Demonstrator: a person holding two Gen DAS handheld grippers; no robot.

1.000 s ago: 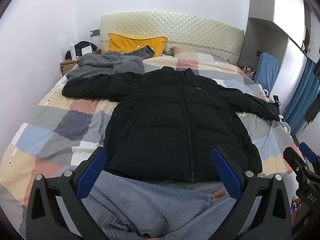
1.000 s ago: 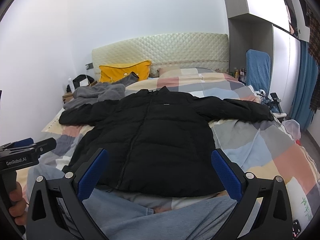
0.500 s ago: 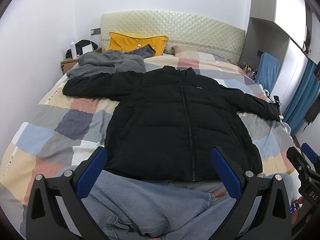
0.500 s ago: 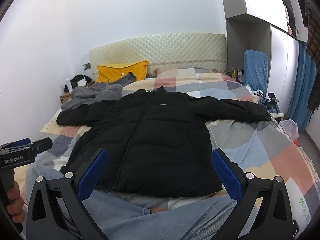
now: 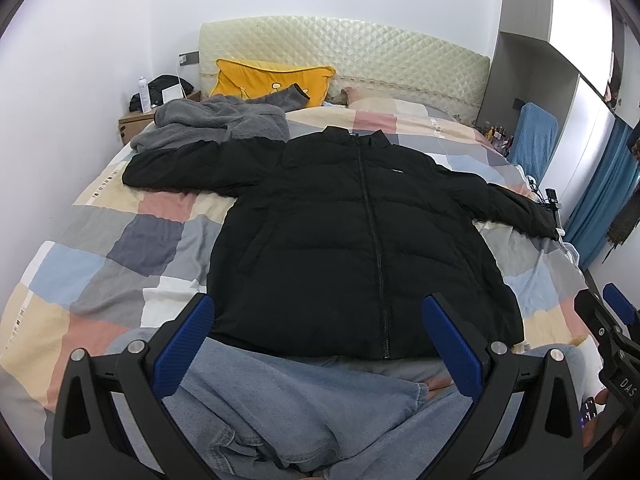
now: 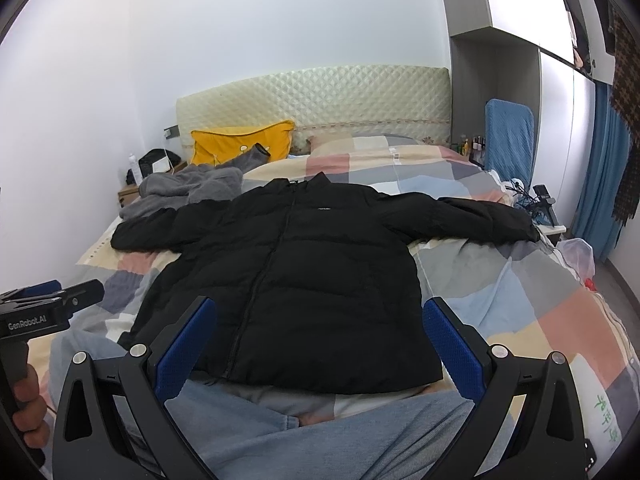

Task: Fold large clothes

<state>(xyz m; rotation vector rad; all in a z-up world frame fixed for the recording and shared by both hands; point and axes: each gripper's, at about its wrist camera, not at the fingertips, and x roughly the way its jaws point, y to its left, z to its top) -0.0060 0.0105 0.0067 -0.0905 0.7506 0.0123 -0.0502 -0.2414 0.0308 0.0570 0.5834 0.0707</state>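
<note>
A black puffer jacket (image 5: 352,232) lies flat and zipped on the patchwork bed, sleeves spread out to both sides; it also shows in the right wrist view (image 6: 296,280). My left gripper (image 5: 318,322) is open and empty, held above the jacket's hem, over the person's blue-jeaned legs (image 5: 304,412). My right gripper (image 6: 320,326) is open and empty too, near the hem. The right gripper shows at the right edge of the left wrist view (image 5: 612,320).
A grey fleece garment (image 5: 216,124) lies by the jacket's left sleeve. A yellow pillow (image 5: 272,82) leans on the quilted headboard (image 5: 360,48). A nightstand (image 5: 138,122) stands at left; a blue chair (image 5: 534,140), wardrobe and blue curtain (image 5: 604,192) at right.
Both grippers have drifted slightly back and up from the jacket. Both stay open. The jacket has not moved.
</note>
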